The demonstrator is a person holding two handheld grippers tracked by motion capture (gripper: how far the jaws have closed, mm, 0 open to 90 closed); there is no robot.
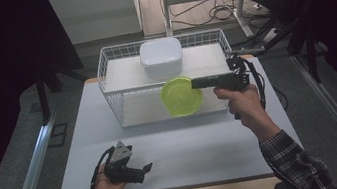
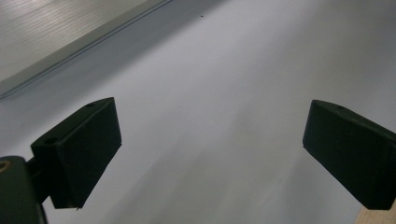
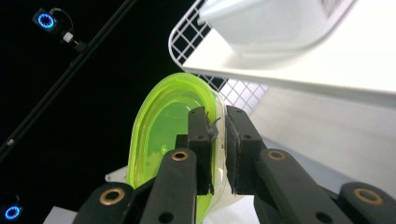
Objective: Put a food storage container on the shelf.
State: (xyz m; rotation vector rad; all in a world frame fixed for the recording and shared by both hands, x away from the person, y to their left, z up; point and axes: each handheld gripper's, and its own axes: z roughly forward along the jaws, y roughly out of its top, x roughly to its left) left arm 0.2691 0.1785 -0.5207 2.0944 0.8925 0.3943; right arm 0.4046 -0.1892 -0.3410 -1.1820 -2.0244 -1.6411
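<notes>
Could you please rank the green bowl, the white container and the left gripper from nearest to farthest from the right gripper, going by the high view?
1. Green bowl: clamped by its rim in the right gripper.
2. White container: on the rack's upper shelf, behind.
3. Left gripper: at the table's near edge.

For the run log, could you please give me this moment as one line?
right tongs: shut on green bowl rim | bowl: lifted before wire rack | left tongs: open, empty
</notes>
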